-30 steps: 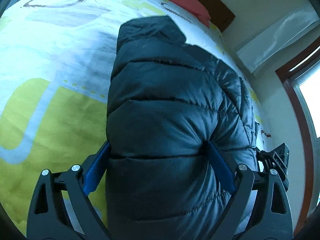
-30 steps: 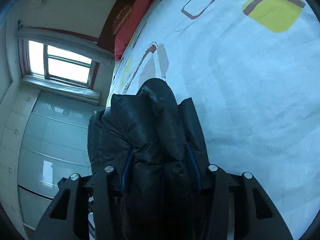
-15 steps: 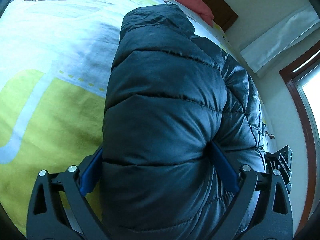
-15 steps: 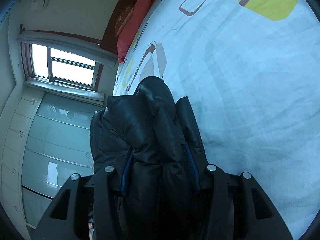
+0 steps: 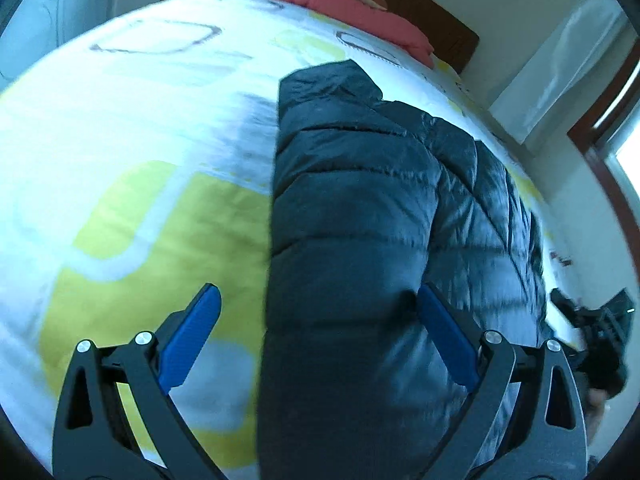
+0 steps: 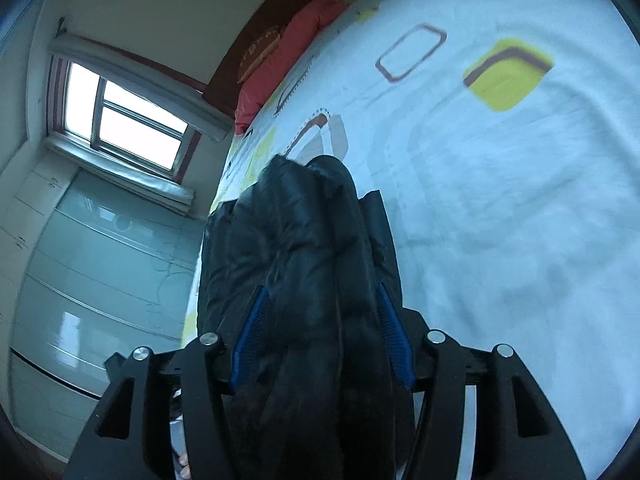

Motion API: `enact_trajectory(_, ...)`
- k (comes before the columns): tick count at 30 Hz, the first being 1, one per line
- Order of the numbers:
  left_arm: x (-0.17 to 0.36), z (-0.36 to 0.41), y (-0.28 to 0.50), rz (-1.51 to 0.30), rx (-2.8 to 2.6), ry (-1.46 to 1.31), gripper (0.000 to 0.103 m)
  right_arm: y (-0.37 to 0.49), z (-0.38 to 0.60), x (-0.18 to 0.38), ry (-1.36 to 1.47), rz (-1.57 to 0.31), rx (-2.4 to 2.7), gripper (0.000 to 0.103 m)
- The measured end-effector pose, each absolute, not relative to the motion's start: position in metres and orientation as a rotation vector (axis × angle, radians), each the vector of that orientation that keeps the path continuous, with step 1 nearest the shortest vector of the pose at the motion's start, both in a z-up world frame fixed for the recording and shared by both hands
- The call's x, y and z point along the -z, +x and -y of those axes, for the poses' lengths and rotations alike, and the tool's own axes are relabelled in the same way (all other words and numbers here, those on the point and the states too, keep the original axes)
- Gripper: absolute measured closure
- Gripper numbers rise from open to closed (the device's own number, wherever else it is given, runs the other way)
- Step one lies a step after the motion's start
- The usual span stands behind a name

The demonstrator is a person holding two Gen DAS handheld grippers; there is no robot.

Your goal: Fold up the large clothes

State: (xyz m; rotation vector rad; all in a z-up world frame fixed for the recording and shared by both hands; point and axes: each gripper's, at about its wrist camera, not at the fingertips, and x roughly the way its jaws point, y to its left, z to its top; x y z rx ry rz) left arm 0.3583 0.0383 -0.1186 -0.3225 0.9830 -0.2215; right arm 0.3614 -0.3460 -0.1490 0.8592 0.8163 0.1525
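A dark puffer jacket (image 5: 360, 220) lies folded in a long bundle on the patterned bed cover (image 5: 140, 128). My left gripper (image 5: 316, 292) is open around its near end. Its left pad (image 5: 192, 332) stands clear over the yellow patch, and its right pad (image 5: 444, 332) rests against the jacket's side. In the right wrist view the jacket (image 6: 304, 248) runs away from me between the jaws of my right gripper (image 6: 320, 290). Those jaws are opening, and both blue pad faces show beside the fabric.
A red pillow (image 5: 352, 16) and a dark wooden headboard (image 5: 440, 20) close off the far end of the bed. A window (image 6: 120, 116) and a glossy wardrobe (image 6: 100, 280) stand left of the bed in the right wrist view. White and yellow cover (image 6: 500, 200) stretches to the right.
The left jaws have spread and the left pad has come off the jacket. The right jaws have widened around the bundle. Both views have lifted and drawn back, showing more of the bed.
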Motion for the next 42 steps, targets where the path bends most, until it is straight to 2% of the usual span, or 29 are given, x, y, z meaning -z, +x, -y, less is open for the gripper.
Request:
enact_trajectory(7, 0.092, -0.046, 0.297, -0.901, 0.130, -0.188, 0.005, 0.298, 0.308, 0.108, 0.630, -0.783, -0.032, 0.048)
enact_trajectory(11, 0.078, -0.047, 0.261, -0.857, 0.091, -0.165, 0.005, 0.267, 0.280, 0.091, 0.459, -0.754, 0.048, 0.036)
enact_trajectory(16, 0.061, -0.041, 0.215, -0.794, 0.060, -0.093, 0.005, 0.229, 0.255, 0.080, 0.342, -0.729, 0.090, 0.036)
enact_trajectory(22, 0.043, -0.033, 0.169, -0.718, 0.025, -0.091, 0.002, 0.193, 0.238, 0.069, 0.271, -0.702, 0.116, 0.036)
enact_trajectory(25, 0.038, -0.033, 0.153, -0.704, 0.014, -0.096, 0.002, 0.180, 0.232, 0.063, 0.246, -0.676, 0.123, 0.030)
enact_trajectory(42, -0.002, -0.026, 0.105, -0.636, -0.003, -0.038, 0.002, 0.139, 0.212, 0.026, 0.184, -0.584, 0.132, 0.026)
